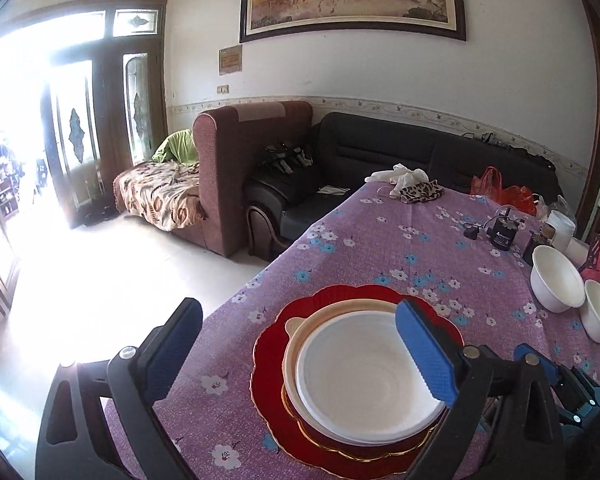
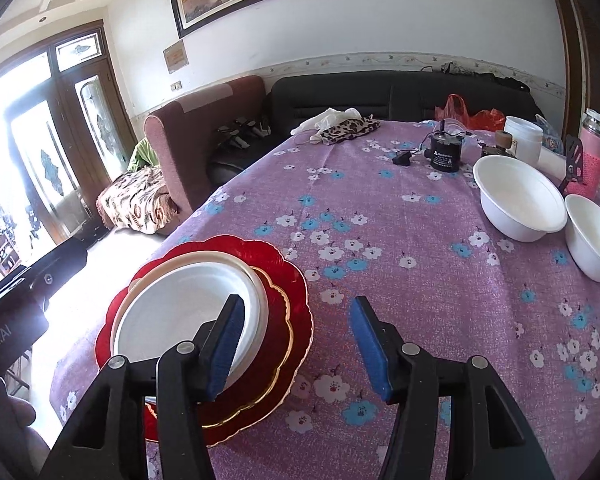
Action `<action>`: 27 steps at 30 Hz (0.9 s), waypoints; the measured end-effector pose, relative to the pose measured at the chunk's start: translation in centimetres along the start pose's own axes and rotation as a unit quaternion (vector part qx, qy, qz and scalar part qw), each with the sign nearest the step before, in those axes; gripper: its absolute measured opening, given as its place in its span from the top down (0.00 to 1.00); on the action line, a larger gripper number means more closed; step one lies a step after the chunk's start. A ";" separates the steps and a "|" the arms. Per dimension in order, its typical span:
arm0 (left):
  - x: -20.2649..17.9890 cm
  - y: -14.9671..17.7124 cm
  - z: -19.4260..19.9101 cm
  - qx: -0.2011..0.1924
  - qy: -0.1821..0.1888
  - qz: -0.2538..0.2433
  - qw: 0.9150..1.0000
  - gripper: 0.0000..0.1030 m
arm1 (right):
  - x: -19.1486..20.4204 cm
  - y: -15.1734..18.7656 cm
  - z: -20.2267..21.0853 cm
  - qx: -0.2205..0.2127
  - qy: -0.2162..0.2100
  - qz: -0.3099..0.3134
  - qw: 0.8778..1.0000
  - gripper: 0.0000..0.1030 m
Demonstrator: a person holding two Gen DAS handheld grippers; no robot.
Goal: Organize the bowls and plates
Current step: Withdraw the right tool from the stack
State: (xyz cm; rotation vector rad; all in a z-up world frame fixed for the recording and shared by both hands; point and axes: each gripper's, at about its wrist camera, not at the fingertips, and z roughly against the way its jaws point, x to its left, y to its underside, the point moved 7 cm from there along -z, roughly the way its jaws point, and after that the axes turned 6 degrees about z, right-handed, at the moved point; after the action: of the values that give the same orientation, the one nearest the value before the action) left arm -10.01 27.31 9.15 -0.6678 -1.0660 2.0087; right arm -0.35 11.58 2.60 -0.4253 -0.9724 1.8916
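Both jaws stand released and empty above the stacked plates (image 1: pixel 364 380), white on cream on red, near the surface's edge. Stacking plates looks done; next, I judge, the two white bowls (image 2: pixel 518 204) need nesting

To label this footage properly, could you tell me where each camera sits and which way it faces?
Left wrist: on the left gripper, looking forward and down over the stacked plates toward the sofa; its open fingers show.
Right wrist: on the right gripper, right of the stack, facing the two white bowls; its open fingers show.
Shared: plates, bowls, purple floral tablecloth.
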 end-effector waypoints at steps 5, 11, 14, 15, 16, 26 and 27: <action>-1.7 0.3 0.9 -0.004 0.003 -0.023 1.000 0.04 | -0.9 0.4 1.1 -0.007 -0.005 -0.011 1.000 0.39; -3.6 1.0 1.6 0.000 0.007 -0.051 0.999 0.04 | -1.7 0.7 2.4 -0.015 -0.008 -0.021 1.000 0.37; -4.4 1.4 1.9 0.005 0.006 -0.067 0.998 0.04 | -2.3 1.0 2.9 -0.018 -0.009 -0.028 0.999 0.37; -4.6 1.6 2.0 0.006 0.009 -0.072 0.997 0.04 | -2.5 1.0 2.9 -0.019 -0.009 -0.030 0.999 0.37; -4.9 1.7 2.1 0.006 0.010 -0.077 0.997 0.04 | -2.7 1.1 3.0 -0.019 -0.010 -0.033 0.999 0.37; -7.1 2.3 3.2 0.001 0.016 -0.107 0.994 0.04 | -5.0 2.1 3.5 -0.016 -0.007 -0.057 0.998 0.37; -7.3 2.3 3.2 0.001 0.017 -0.109 0.994 0.04 | -5.3 2.2 3.5 -0.015 -0.007 -0.059 0.998 0.37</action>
State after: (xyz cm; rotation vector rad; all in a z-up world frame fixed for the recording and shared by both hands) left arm -8.89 19.08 9.57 -0.5565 -1.0681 1.8042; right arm -1.20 4.93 2.52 -0.3646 -1.0151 1.7770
